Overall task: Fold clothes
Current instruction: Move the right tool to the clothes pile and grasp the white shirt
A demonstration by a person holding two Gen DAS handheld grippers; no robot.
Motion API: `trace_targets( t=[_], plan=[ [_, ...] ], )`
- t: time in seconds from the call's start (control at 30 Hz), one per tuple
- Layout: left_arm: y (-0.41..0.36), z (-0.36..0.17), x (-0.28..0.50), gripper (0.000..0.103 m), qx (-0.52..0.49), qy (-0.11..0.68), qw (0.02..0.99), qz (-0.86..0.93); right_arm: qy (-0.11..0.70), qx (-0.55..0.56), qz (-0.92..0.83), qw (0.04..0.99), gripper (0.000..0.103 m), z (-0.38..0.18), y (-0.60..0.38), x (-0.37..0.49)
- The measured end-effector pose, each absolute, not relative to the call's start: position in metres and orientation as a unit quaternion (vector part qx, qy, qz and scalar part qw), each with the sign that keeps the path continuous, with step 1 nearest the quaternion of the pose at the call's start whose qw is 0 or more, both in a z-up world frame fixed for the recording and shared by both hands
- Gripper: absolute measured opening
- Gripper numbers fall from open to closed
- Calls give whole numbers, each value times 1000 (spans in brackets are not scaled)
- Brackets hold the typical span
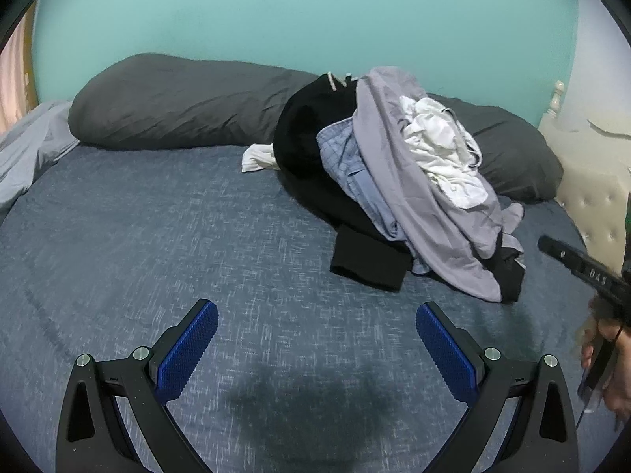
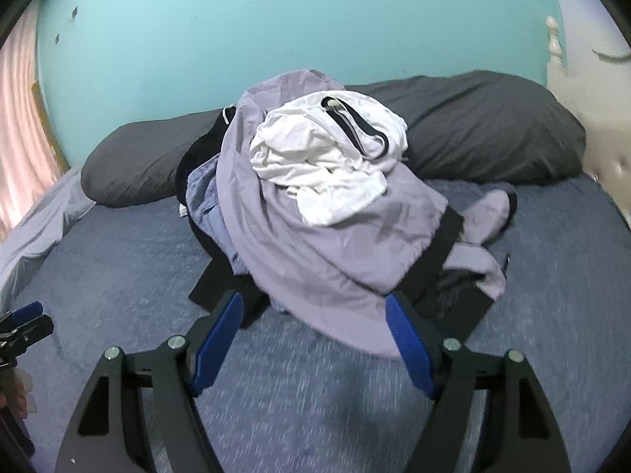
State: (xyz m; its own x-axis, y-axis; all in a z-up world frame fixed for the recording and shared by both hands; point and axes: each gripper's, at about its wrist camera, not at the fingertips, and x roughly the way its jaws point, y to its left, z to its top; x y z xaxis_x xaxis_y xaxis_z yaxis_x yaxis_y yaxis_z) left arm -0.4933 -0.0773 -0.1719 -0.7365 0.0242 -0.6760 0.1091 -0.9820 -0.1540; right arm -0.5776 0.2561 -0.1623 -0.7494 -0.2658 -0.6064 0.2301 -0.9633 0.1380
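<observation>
Blue-grey bedding: a woven blue-grey bedspread covers the bed and lies bare in front of both grippers.
Clothes: a heaped pile of unfolded clothes sits toward the far side of the bed, resting against a long dark grey pillow below a turquoise wall.
Pile layers: a crumpled white garment with dark straps lies on top, a large lilac-grey cloth drapes down the front, a pale blue checked piece shows at the side, and a black garment sticks out underneath.
Left gripper: the left gripper, with blue ribbed pads, hovers over bare bedspread, well apart from the pile; its jaws are spread wide with nothing between them.
Right gripper: the right gripper sits just at the lilac-grey cloth's near edge; its jaws are spread, and the pads do not appear to be pressing any fabric.
Stage: judged as the reach for a first garment; nothing is folded yet.
Risk: the layers overlap and tangle, so a pinch on the lilac-grey hem could drag the white garment and the black one along, or topple the heap.
Second risk: a shallow bite on loose fabric may slip free when lifted.
</observation>
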Motion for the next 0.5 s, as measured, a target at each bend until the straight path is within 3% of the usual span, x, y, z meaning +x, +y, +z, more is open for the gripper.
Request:
trace_targets(
  t=[0.5],
  plan=[
    [-98, -211, -540, 103, 391, 103, 36, -914, -12, 339, -929, 147, 60, -189, 228, -674]
  ],
)
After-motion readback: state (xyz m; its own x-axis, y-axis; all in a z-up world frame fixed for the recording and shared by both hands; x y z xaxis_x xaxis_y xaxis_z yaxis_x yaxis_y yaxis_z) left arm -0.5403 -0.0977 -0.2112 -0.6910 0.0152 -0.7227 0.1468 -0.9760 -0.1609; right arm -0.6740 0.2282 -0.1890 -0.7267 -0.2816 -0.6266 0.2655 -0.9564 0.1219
